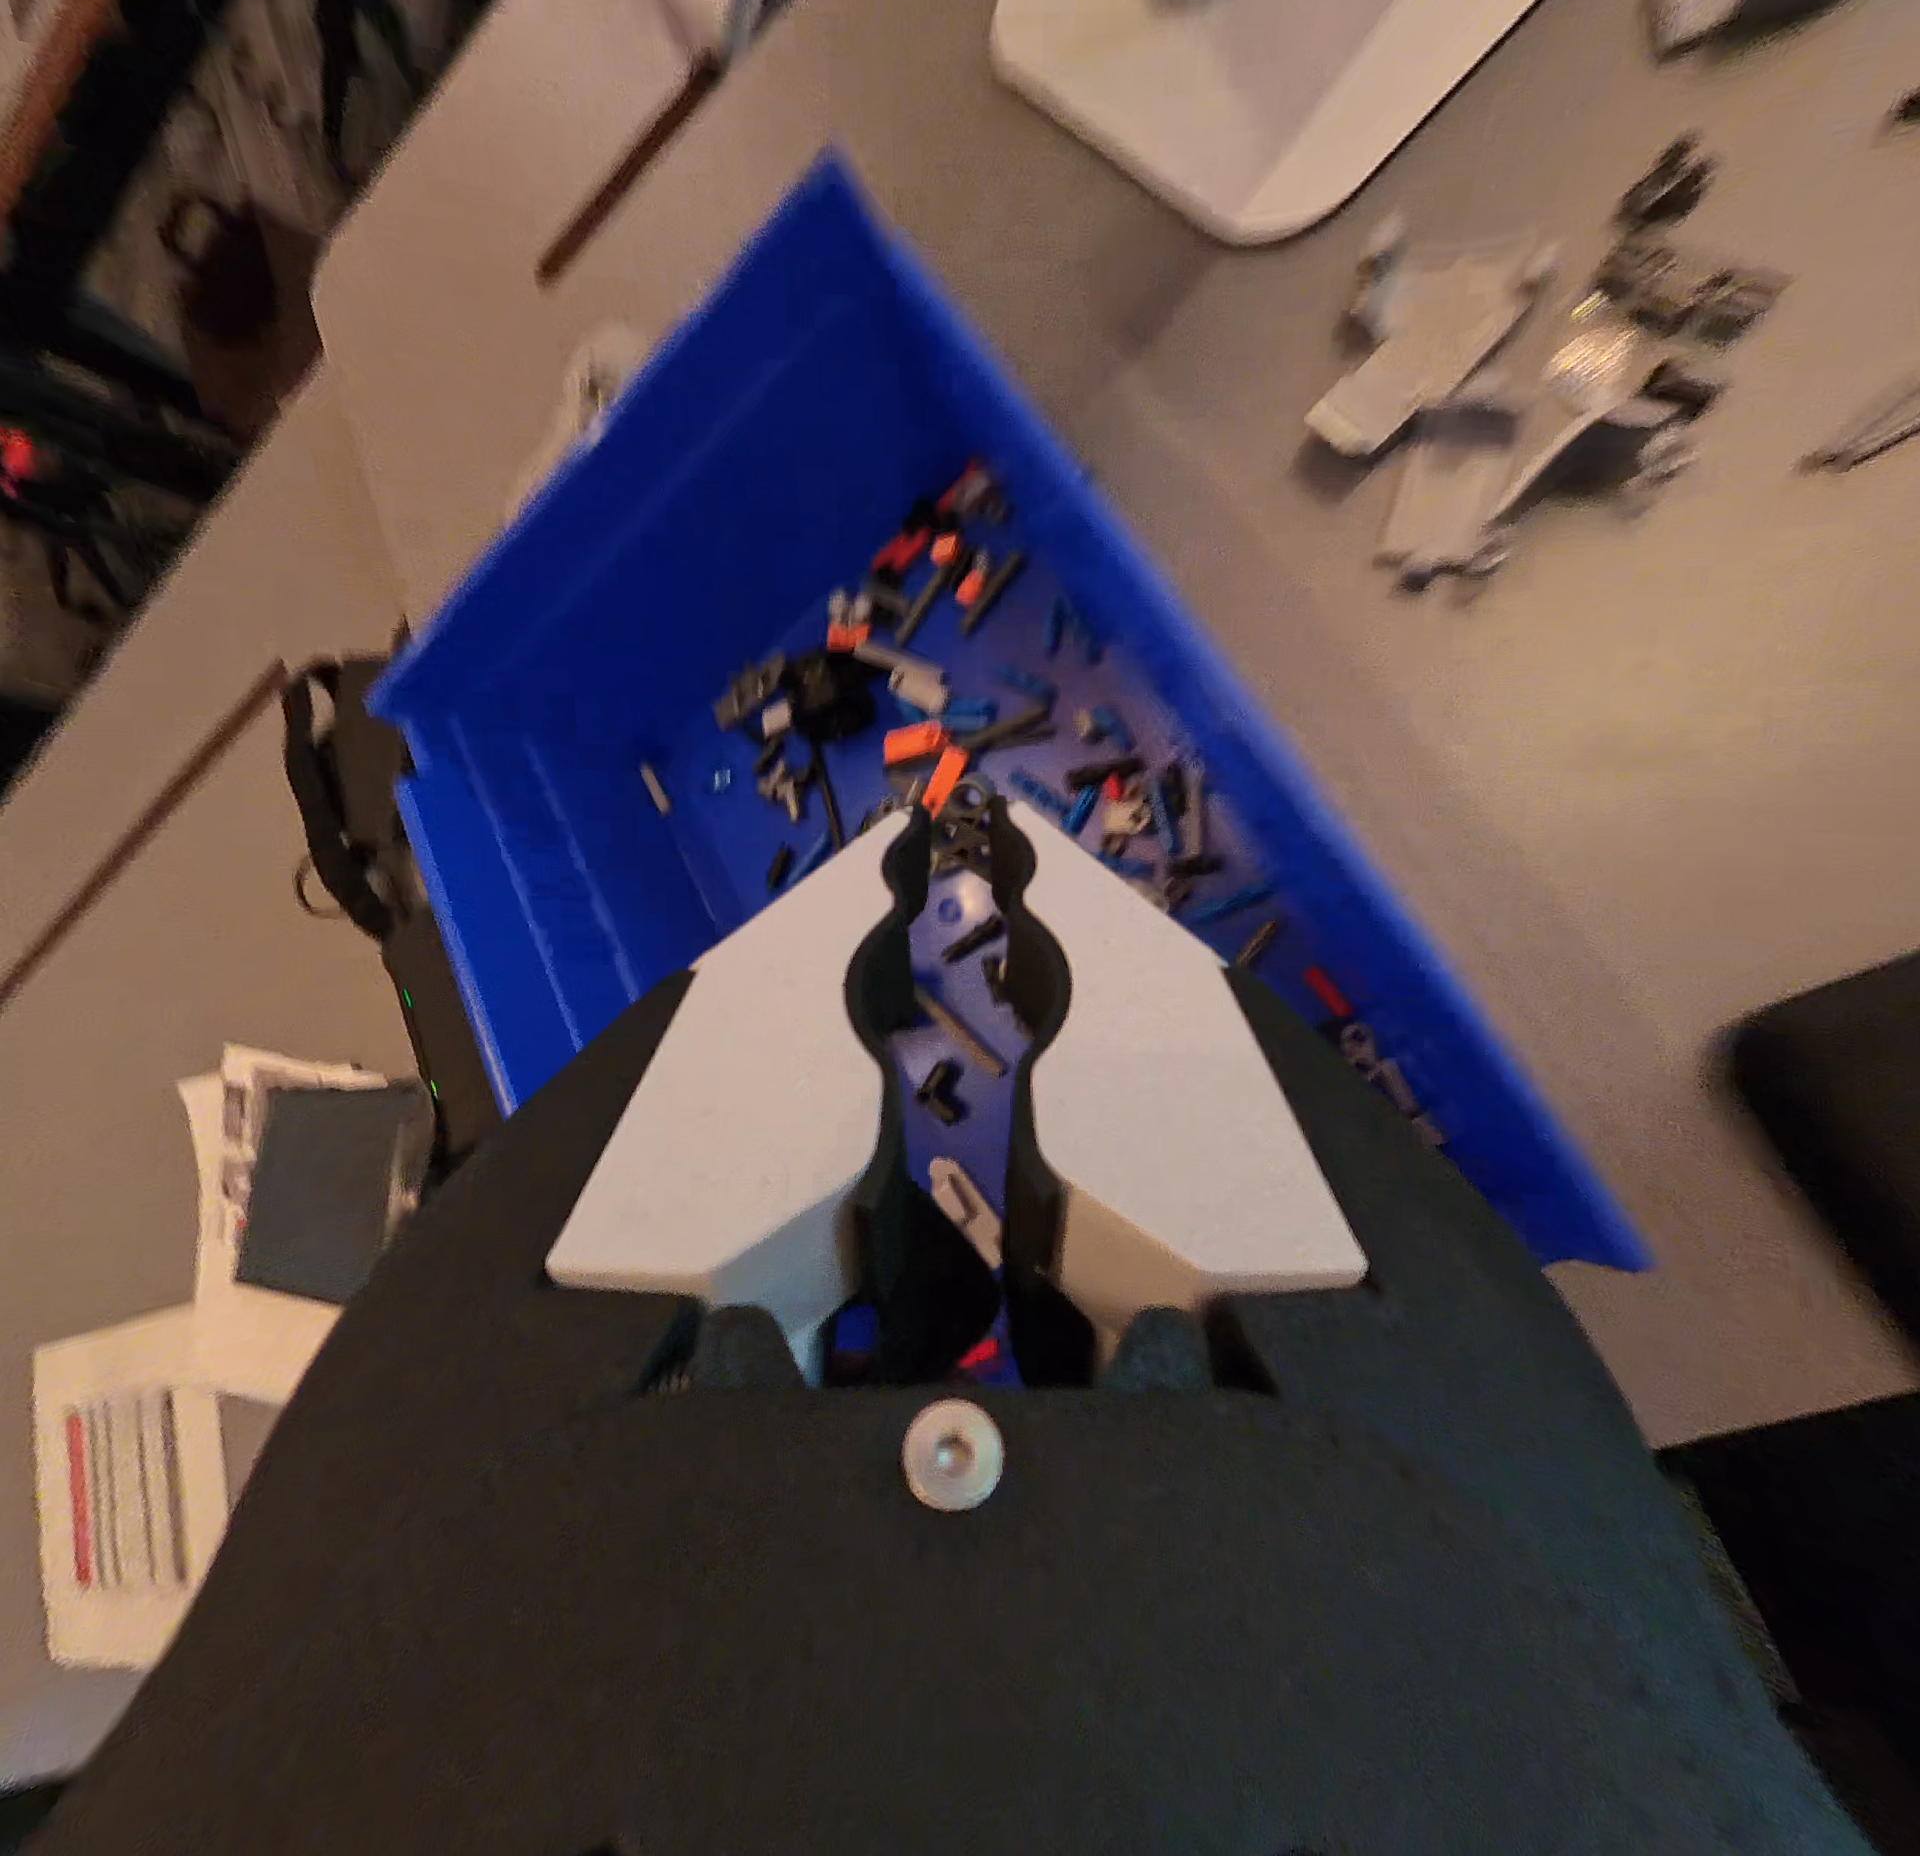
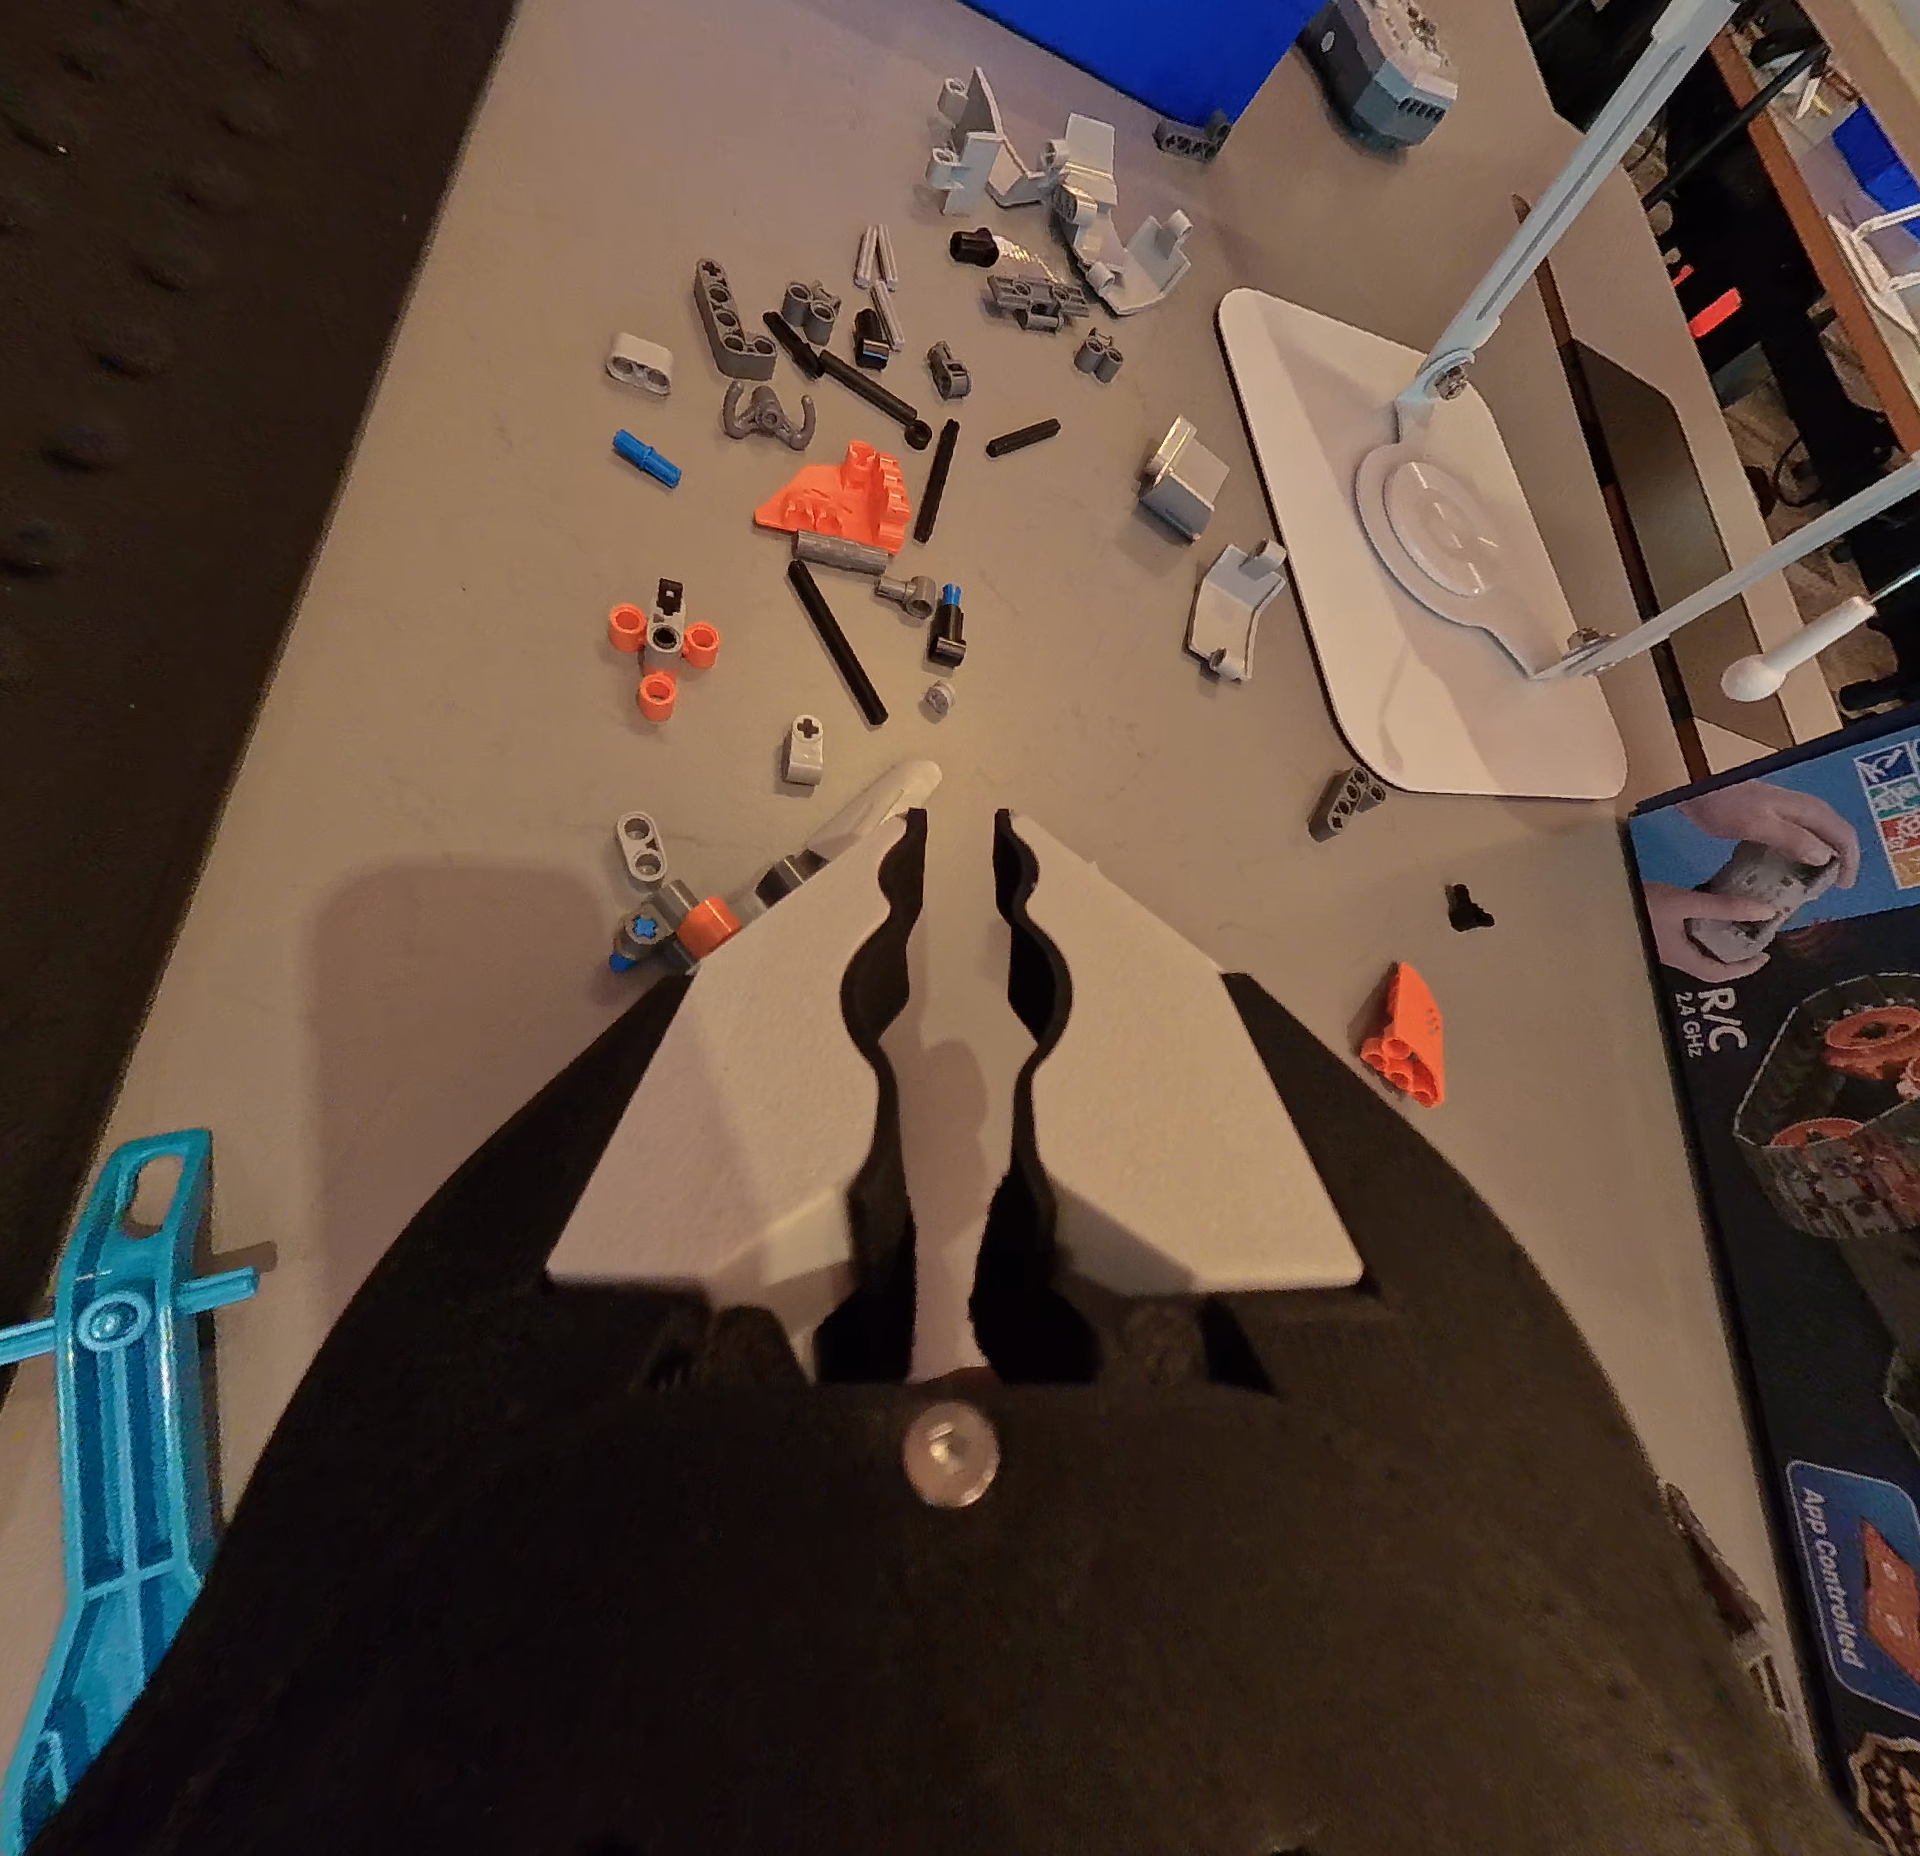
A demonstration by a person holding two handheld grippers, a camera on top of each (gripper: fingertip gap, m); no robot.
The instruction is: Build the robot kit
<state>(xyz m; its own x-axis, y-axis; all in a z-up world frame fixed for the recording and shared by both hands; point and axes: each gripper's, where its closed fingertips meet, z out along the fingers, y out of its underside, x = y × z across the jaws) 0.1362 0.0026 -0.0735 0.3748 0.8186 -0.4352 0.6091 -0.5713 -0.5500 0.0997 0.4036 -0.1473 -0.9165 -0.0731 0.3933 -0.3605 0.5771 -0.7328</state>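
Note:
My left gripper (image 1: 957,821) hangs over a blue bin (image 1: 644,518) that holds several small black, grey, blue and orange building pieces (image 1: 914,741). Its jaws are shut on a small dark grey piece with a ring end (image 1: 964,832), held at the fingertips. The view is blurred. My right gripper (image 2: 960,819) is above the beige table (image 2: 1091,726), its jaws a narrow gap apart with nothing between them. A white and grey rod assembly with an orange collar (image 2: 790,871) lies just left of its left fingertip. Loose pieces lie beyond, including an orange panel (image 2: 836,497) and black axles (image 2: 836,643).
A white stand base (image 2: 1340,559) with a white arm sits at the right. A printed box (image 2: 1808,1131) lies at the right edge, an orange piece (image 2: 1405,1037) beside it. A turquoise tool (image 2: 114,1391) lies at the lower left. Papers (image 1: 135,1391) and a black device (image 1: 343,798) lie left of the bin. There is about 40 centimeters between the tips of the two grippers.

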